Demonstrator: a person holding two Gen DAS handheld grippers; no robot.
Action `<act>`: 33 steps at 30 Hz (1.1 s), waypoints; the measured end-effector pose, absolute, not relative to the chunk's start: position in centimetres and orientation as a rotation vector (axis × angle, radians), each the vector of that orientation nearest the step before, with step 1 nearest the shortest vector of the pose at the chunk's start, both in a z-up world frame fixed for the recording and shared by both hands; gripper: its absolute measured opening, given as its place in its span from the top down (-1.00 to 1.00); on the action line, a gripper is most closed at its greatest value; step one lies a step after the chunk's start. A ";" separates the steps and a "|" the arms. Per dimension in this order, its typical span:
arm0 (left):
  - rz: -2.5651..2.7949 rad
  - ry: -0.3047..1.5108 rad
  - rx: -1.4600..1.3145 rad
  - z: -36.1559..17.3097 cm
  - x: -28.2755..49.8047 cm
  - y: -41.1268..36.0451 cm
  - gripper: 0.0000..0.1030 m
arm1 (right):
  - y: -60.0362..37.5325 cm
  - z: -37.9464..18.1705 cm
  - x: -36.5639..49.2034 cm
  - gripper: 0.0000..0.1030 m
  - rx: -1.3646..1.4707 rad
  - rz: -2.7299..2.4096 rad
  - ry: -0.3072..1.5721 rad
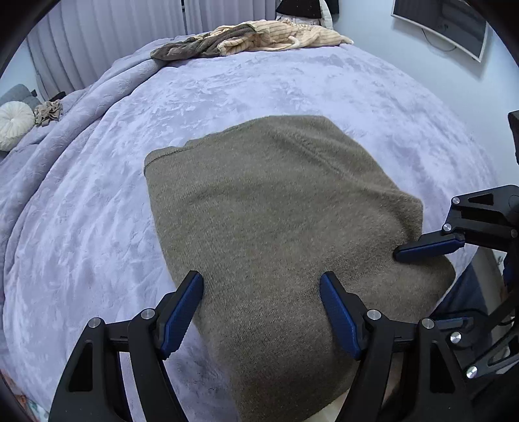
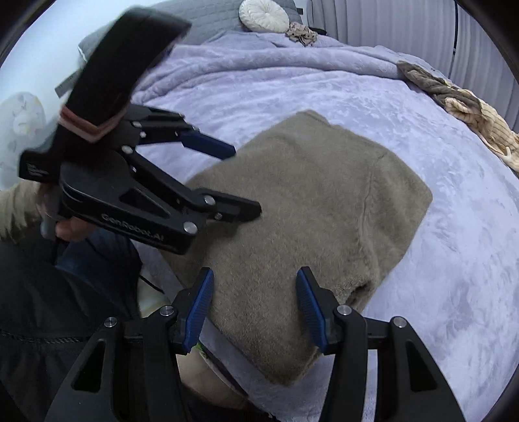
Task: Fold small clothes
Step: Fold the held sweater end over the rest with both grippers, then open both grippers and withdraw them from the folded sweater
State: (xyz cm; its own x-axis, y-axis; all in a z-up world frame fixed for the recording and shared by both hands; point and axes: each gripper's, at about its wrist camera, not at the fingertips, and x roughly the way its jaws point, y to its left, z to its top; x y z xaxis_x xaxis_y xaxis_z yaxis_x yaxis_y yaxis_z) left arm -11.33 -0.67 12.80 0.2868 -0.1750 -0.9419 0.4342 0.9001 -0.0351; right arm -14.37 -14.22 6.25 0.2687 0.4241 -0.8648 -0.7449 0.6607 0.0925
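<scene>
A bed [image 1: 97,201] is covered by a lilac plush blanket [image 1: 227,91]. Pale pleated curtains [image 1: 113,29] are hung behind it. A screen [image 1: 444,22] is mounted on the light wall [image 1: 405,74]. A round cream cushion [image 2: 263,13] is laid against a grey pillow [image 2: 207,19] at the bed's head. Soft, even light is cast
</scene>
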 end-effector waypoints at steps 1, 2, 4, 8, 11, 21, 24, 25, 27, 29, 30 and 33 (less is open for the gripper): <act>-0.409 1.229 0.237 12.4 -11.4 -0.6 -0.47 | -14.3 5.1 -14.3 -0.11 -0.380 0.786 1.051; -0.406 1.234 0.229 12.2 -11.6 -0.5 -0.47 | -14.5 4.2 -14.2 -0.11 -0.377 0.772 1.070; -0.399 1.220 0.238 12.0 -12.0 -0.5 -0.52 | -15.3 3.0 -14.0 -0.11 -0.324 0.774 1.076; -0.388 1.226 0.226 11.7 -12.2 -0.3 -0.57 | -15.9 2.4 -14.1 -0.12 -0.272 0.770 1.059; -0.376 1.241 0.215 11.8 -12.0 -0.3 -0.57 | -15.6 2.5 -14.4 -0.24 -0.290 0.769 1.056; -0.172 1.185 0.141 17.4 -10.1 0.8 -0.57 | -13.7 7.8 -14.3 -0.54 -0.366 0.667 1.032; -0.114 1.164 0.093 18.6 -9.4 1.6 -0.57 | -14.0 10.3 -13.9 -0.55 -0.346 0.617 1.001; -0.087 1.145 0.070 18.9 -9.3 1.9 -0.57 | -14.1 11.0 -13.6 -0.55 -0.330 0.595 0.999; -0.025 1.119 0.054 19.4 -9.7 2.4 -0.57 | -14.0 11.9 -13.2 -0.55 -0.305 0.561 1.002; 0.036 1.124 0.087 19.4 -9.6 2.4 -0.57 | -14.0 12.5 -12.8 -0.55 -0.295 0.541 0.995; 0.053 1.144 0.097 19.2 -9.5 2.4 -0.57 | -13.9 12.6 -12.7 -0.55 -0.297 0.535 0.991; 0.017 1.188 0.051 18.9 -9.6 2.6 -0.57 | -13.6 12.6 -12.5 -0.55 -0.294 0.524 1.001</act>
